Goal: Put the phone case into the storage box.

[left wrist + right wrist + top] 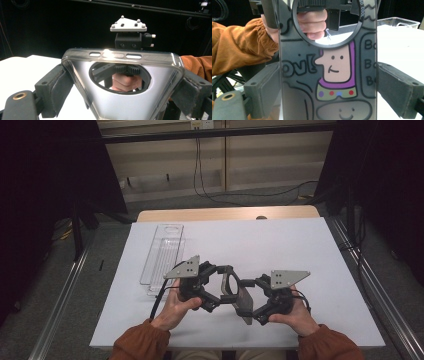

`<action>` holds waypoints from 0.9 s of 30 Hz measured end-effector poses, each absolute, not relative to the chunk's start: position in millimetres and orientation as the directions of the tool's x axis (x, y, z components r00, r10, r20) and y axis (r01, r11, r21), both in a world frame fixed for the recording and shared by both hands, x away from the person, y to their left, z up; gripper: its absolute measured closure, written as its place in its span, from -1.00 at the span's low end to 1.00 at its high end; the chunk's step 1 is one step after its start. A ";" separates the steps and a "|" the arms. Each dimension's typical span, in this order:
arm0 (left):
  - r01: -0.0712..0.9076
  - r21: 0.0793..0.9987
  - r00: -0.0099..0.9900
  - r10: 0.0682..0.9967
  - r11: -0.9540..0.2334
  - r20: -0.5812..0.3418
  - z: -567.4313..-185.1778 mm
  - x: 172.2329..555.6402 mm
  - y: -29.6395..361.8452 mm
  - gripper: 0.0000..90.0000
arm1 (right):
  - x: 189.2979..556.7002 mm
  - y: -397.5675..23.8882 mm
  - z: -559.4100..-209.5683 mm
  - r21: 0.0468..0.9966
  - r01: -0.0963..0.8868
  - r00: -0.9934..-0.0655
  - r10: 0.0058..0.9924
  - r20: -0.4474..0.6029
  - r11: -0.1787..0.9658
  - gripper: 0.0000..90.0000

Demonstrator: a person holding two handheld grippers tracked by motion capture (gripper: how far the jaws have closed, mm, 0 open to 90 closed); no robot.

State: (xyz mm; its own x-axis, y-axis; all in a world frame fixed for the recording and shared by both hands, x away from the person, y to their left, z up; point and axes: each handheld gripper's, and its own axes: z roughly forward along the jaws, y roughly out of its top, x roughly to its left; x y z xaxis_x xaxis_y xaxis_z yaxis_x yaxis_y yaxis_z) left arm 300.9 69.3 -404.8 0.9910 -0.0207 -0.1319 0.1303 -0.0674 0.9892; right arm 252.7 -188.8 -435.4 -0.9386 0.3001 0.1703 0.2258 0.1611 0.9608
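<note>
both hands sit low at the near edge of the table (pixel 300 240), sleeves bent inward. the left gripper (pixel 216 287) and right gripper (pixel 252 302) each clamp a side of the phone case (pixel 235 292), held up between them, right of the clear tray (pixel 162 252).

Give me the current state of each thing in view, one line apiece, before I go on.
Grey phone case with a round hole and cartoon print: lifted off the table, clamped at both ends.
Left gripper: shut on the case.
Right gripper: shut on the case.
Clear plastic tray: lying flat on the white table, untouched.
</note>
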 end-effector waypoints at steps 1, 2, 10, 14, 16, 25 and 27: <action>0.134 0.989 0.991 -0.020 -0.067 -0.135 -404.9 300.7 69.4 -0.72 | 252.6 -188.8 -435.3 0.961 0.226 -0.938 0.302 0.171 0.160 -0.82; 0.138 0.988 0.990 -0.022 -0.068 -0.140 -404.9 300.8 69.3 -0.72 | 252.6 -188.7 -435.3 0.960 0.232 -0.937 0.300 0.177 0.157 -0.85; 0.136 0.988 0.991 0.027 -0.070 -0.134 -403.3 304.4 75.3 -0.72 | 253.2 -193.6 -432.9 0.962 0.240 -0.926 0.328 0.186 0.130 -0.97; 0.136 0.988 0.990 0.055 -0.070 -0.132 -400.7 305.4 78.7 -0.71 | 254.0 -197.7 -432.1 0.961 0.249 -0.917 0.347 0.195 0.119 -0.99; 0.141 0.988 0.988 0.068 -0.071 -0.136 -400.3 306.4 80.7 -0.71 | 253.9 -198.9 -432.0 0.963 0.241 -0.916 0.357 0.184 0.121 -1.00; 0.166 0.985 0.978 0.140 -0.053 -0.157 -399.2 305.7 85.4 -0.71 | 250.4 -208.6 -431.0 0.966 0.230 -0.892 0.422 0.162 0.115 -1.00; 0.168 0.984 0.976 0.148 -0.056 -0.158 -398.7 305.4 85.9 -0.71 | 250.3 -212.5 -431.9 0.966 0.234 -0.876 0.454 0.161 0.107 -1.00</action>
